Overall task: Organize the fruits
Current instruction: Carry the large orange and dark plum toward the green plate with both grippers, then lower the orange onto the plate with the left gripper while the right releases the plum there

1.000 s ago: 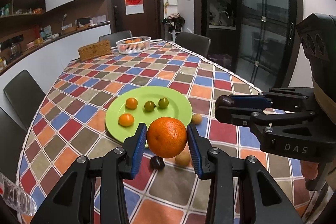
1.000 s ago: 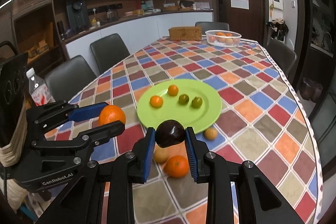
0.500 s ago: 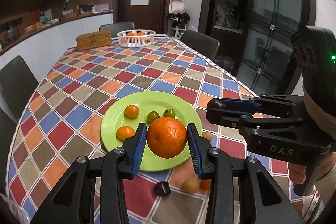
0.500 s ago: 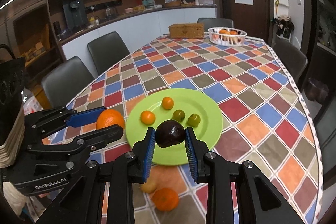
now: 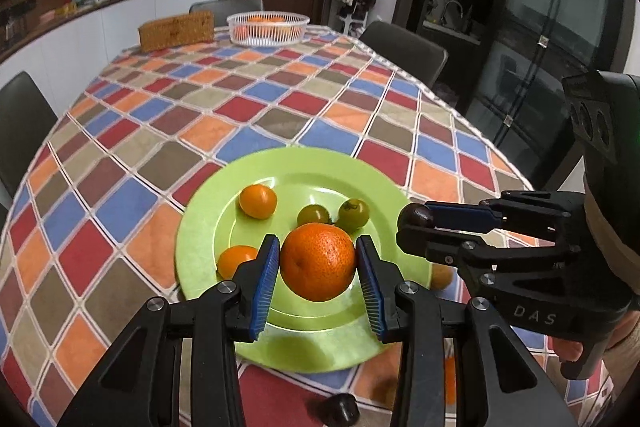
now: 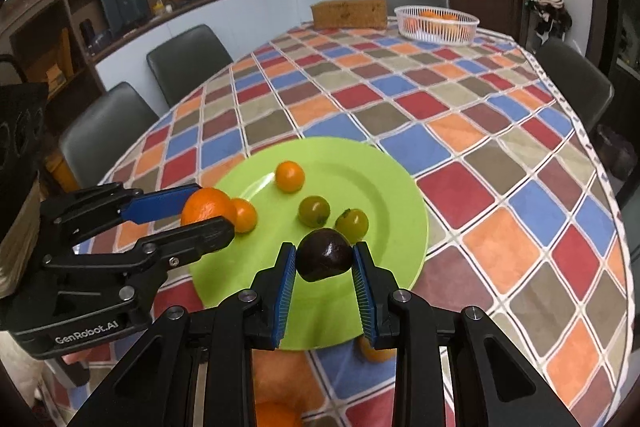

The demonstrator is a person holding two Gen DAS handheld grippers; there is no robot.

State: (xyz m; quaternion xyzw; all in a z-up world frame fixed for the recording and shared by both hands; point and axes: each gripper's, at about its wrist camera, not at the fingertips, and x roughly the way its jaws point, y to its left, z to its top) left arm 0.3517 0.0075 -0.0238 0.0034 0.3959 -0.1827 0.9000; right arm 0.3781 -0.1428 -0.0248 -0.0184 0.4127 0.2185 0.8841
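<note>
My left gripper (image 5: 318, 267) is shut on a large orange (image 5: 318, 261) and holds it over the near part of the green plate (image 5: 200, 239). My right gripper (image 6: 324, 261) is shut on a dark plum (image 6: 325, 254) over the plate's near edge (image 6: 412, 211). The plate holds two small oranges (image 5: 258, 201) (image 5: 236, 259) and two green fruits (image 5: 314, 215) (image 5: 353, 213). The right gripper also shows in the left wrist view (image 5: 416, 227), and the left gripper in the right wrist view (image 6: 208, 215).
Loose fruits lie on the checkered tablecloth (image 5: 240, 131) near the plate: a dark one (image 5: 340, 409), a small brown one (image 5: 440, 277) and an orange one (image 6: 276, 415). A white basket of oranges (image 5: 268, 27) and a woven box (image 5: 176, 31) stand at the far end. Chairs surround the table.
Both grippers have moved forward with their fruits, from over the bare cloth to over the near part of the green plate. The loose fruits now lie behind the fingertips.
</note>
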